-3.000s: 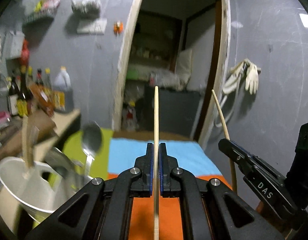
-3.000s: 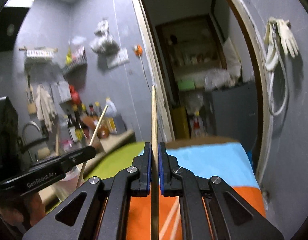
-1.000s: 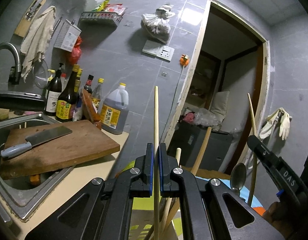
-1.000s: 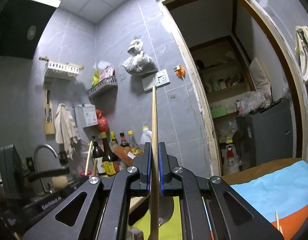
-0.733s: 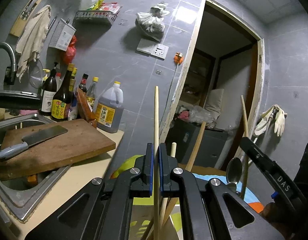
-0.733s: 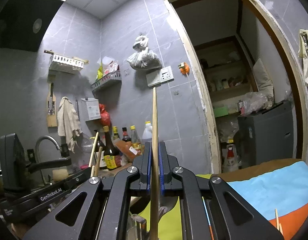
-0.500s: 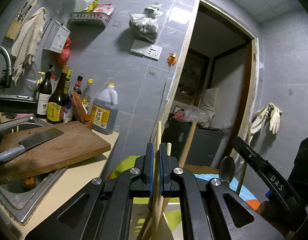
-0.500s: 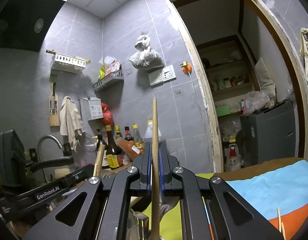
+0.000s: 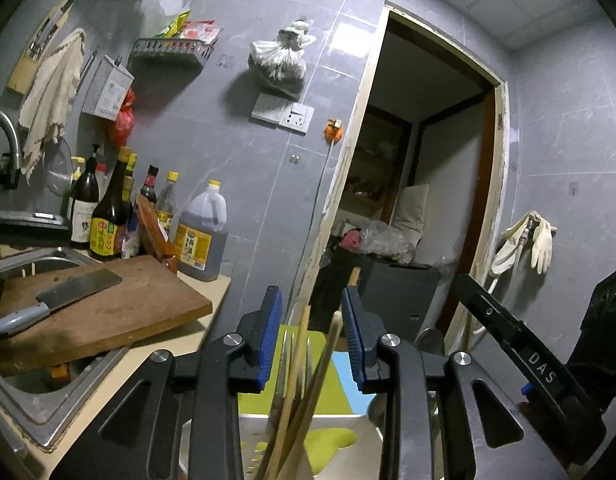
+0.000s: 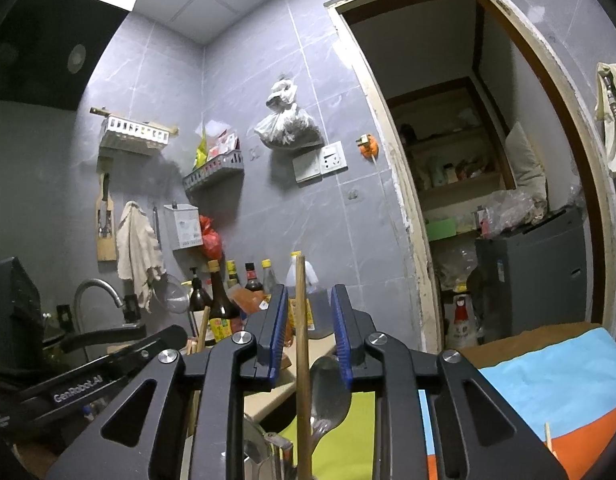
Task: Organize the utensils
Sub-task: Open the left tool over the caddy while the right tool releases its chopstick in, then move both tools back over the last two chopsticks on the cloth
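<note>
We are opening both grippers at once. A second ago each was pinching one upright chopstick; now the left gripper is spreading its blue pads, and the chopsticks between them are leaning free, touching neither pad. The right gripper is spreading too, with its chopstick standing loose between its pads, its tip lower than before. We are reading this as the release: both sticks are dropping into the holder, so this pair is nearly done.

The holder, pale with slotted walls, is sitting just below the left gripper and is holding several wooden sticks. Through the right camera we are seeing a spoon standing beside the stick, and at least one more stick lying on the orange cloth, apparently still waiting to be collected.
</note>
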`<state>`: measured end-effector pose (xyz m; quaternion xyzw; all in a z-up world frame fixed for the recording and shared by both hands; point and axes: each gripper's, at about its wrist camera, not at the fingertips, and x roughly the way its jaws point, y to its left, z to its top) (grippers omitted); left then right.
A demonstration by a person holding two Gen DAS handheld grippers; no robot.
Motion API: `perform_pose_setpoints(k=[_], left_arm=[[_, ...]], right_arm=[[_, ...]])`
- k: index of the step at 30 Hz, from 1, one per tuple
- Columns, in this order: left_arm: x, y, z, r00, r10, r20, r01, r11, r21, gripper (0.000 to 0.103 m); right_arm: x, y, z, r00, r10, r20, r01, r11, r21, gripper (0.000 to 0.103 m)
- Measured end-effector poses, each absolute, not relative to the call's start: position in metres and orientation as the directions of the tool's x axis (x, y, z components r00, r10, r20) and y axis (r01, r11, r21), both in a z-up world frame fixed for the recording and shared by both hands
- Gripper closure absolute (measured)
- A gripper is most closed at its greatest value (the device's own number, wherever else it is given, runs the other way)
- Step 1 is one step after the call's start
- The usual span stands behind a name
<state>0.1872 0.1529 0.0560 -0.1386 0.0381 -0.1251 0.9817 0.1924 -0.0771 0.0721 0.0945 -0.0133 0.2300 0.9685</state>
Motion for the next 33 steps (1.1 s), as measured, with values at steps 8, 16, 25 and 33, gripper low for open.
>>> perform_pose_setpoints(k=[8,16,25,33], left_arm=[[0.173,0.143,0.075,0.960,-0.281,0.005,0.271,0.918,-0.288,0.058],[0.161,0.112,0.088,0.948,-0.319,-0.009,0.305,0.914,-0.267,0.039],[0.146,0.066,0.089,0.951,-0.305,-0.053,0.288,0.934,-0.211,0.009],[0.137,0.040,0.079,0.924,-0.367,-0.110,0.332,0.911,-0.246,0.004]], right_arm=[[0.181,-0.099,0.093,0.913,0.403,0.057,-0.407,0.896,0.179,0.060],[0.160,-0.134,0.103,0.943,0.333,0.020,-0.332,0.931,0.152,0.041],[0.126,-0.179,0.117,0.960,0.281,0.002,-0.280,0.955,0.098,0.012],[0.112,-0.221,0.115,0.970,0.233,-0.064,-0.229,0.971,0.072,0.000]])
